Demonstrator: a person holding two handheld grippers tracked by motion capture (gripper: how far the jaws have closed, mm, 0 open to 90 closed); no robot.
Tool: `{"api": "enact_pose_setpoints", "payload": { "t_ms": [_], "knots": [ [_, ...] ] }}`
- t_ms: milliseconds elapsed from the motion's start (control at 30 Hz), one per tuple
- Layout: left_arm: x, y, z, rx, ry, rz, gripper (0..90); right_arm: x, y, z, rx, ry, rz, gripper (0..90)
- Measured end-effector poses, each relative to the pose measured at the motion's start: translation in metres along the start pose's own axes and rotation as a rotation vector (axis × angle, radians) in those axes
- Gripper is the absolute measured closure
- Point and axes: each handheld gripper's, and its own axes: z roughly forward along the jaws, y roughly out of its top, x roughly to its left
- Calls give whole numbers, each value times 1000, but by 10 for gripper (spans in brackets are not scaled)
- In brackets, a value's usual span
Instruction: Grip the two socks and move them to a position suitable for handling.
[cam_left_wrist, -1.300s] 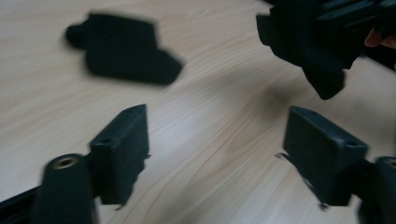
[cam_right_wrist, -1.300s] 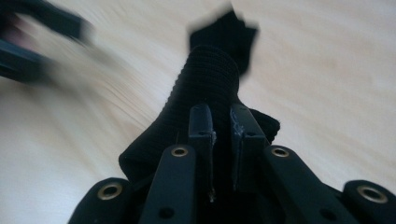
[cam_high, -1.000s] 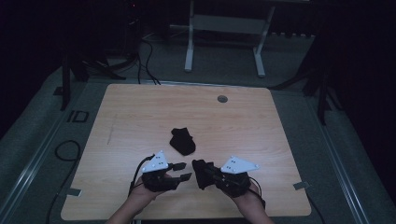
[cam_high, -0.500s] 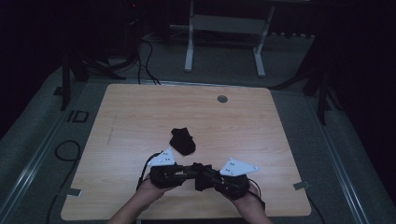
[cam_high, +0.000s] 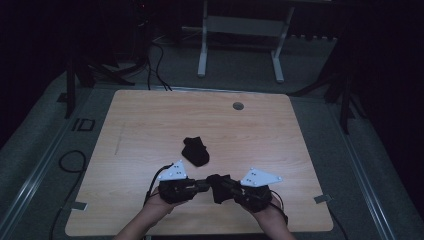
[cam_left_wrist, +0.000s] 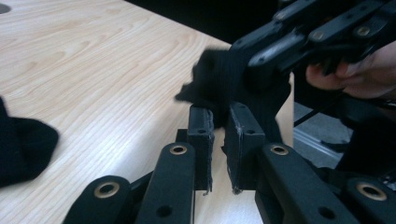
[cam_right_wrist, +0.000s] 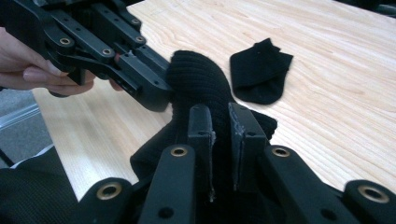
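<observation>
Near the table's front edge both grippers meet tip to tip on one black sock (cam_high: 218, 188). My right gripper (cam_high: 223, 184) is shut on it; in the right gripper view the knit (cam_right_wrist: 196, 74) bunches between and above its jaws (cam_right_wrist: 219, 112). My left gripper (cam_high: 204, 184) has just been closing and now pinches the sock's other end (cam_left_wrist: 219, 79), with fabric between its fingertips (cam_left_wrist: 220, 114). From the right gripper view, the left gripper (cam_right_wrist: 161, 91) bites the sock's side. A second black sock (cam_high: 195, 151) lies folded on the table just beyond them.
The wooden table (cam_high: 150, 120) has a round cable hole (cam_high: 238, 106) at the back right. The loose sock lies at the left in the left gripper view (cam_left_wrist: 23, 149) and at the upper right in the right gripper view (cam_right_wrist: 260, 70). A metal frame (cam_high: 240, 30) stands behind the table.
The left gripper's jaws stood wide and apart from the right gripper a second ago; they have since closed onto the sock the right gripper holds. The loose sock has not moved.
</observation>
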Motion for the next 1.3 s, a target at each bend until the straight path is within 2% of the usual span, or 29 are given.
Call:
{"api": "enact_pose_setpoints", "payload": {
  "t_ms": [67,100,167,233,267,300,333,367,433,467,500,567,667,733,933,967,1067,1133,1300],
  "knots": [
    [3,-1,-4,-16,41,-14,894,-4,-1,-4,-12,-15,10,804],
    [5,-1,-6,-17,44,-30,897,-6,-1,-8,-25,-38,21,805],
    [5,-2,-10,-18,90,-15,900,-14,-1,-14,-33,-29,48,805],
    [6,-1,-11,-18,85,-23,900,-15,-2,-16,-39,-41,49,805],
    [5,-1,-10,-37,93,-20,899,-18,-2,-22,-48,-47,56,805],
    [6,0,-10,-51,86,-30,895,-18,-2,-23,-47,-37,58,804],
    [6,1,-9,-51,84,-34,846,-16,-3,-23,-49,-25,57,804],
    [6,2,-7,-42,62,-37,804,-15,-3,-23,-48,-22,55,804],
    [4,3,-4,-42,45,-24,742,-10,-3,-22,-46,6,52,804],
    [3,4,-3,-38,16,-15,741,-8,-3,-21,-47,12,48,804],
    [1,5,-2,-37,6,-1,706,-7,-3,-21,-42,23,45,804],
    [-1,6,1,-22,-4,16,700,-5,-2,-21,-49,35,49,805],
    [-1,7,3,-16,-5,19,702,-2,-1,-21,-52,49,42,804],
    [1,7,3,-19,-13,11,702,-1,0,-21,-50,53,36,804],
    [0,7,2,-39,-45,26,698,2,0,-21,-44,74,25,804],
    [-1,7,2,-46,-59,31,670,2,0,-21,-43,77,22,804],
    [-2,8,1,-51,-78,40,660,3,0,-21,-40,84,19,804],
    [-3,9,1,-48,-74,47,604,3,0,-21,-33,91,16,804],
    [-5,10,3,-39,-86,61,550,6,0,-18,-20,106,3,803]
  ]
}}
